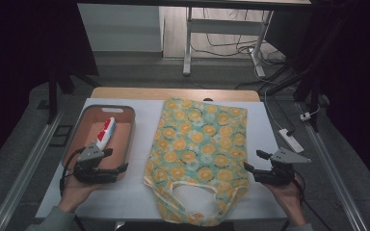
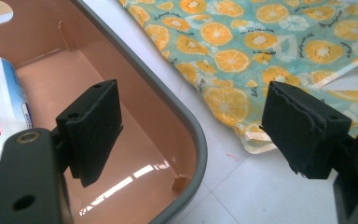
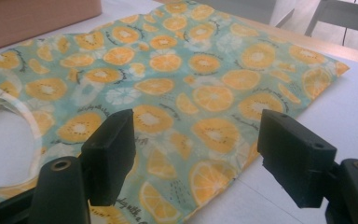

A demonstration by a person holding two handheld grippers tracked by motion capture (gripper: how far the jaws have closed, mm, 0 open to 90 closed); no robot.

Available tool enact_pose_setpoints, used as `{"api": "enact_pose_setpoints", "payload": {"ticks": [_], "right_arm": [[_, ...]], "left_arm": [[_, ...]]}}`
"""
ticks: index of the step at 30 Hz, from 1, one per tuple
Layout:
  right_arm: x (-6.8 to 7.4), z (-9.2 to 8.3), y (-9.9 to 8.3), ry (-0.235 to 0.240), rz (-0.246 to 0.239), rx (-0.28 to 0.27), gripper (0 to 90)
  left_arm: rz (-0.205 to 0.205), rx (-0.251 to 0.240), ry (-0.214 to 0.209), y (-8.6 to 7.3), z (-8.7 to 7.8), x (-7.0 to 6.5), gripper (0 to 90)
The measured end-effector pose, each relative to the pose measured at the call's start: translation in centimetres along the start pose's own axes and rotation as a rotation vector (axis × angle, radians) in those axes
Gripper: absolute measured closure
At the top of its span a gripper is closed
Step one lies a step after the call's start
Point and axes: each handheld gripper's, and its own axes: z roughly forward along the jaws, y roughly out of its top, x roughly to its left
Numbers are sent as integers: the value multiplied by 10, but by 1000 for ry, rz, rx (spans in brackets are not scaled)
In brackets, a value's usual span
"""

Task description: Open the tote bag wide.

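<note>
Both jaw pairs stand apart, gripping nothing: left gripper (image 1: 107, 163) lower left over the pink bin (image 1: 127, 126) holding a tube (image 1: 105, 131); right gripper (image 1: 257, 162) lower right beside the fruit-print bag (image 1: 200, 139); risk: pinching a single fabric layer, dragging the bag.

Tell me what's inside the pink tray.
The tray holds one red, white and blue tube. The left gripper hangs over its near end, hiding the floor there.

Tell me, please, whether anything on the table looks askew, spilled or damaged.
Nothing stands out. The fruit-print bag lies flat and whole on the table, handles toward the person. The tube lies inside the pink bin, unspilled. The left gripper and the right gripper are open, holding nothing.
</note>
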Motion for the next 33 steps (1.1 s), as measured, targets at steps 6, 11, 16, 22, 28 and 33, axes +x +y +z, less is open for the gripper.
{"api": "enact_pose_setpoints", "payload": {"ticks": [6, 11, 16, 22, 28, 33], "right_arm": [[5, 1, 0, 20, -6, -8, 289], [10, 2, 4, 33, -19, -7, 290], [19, 5, 13, 55, -41, -10, 291], [33, 14, 28, 93, -61, 10, 290], [54, 20, 40, 154, -111, 31, 290], [63, 23, 41, 175, -129, 38, 289]], "left_arm": [[7, 0, 2, 6, -2, -6, 198], [50, 1, -28, 14, -3, -19, 194], [77, 5, -62, 21, -2, -25, 192], [95, 25, -109, 36, 13, -29, 198], [186, 57, -200, 50, 31, -53, 202], [258, 98, -278, 57, 43, -74, 210]]}}
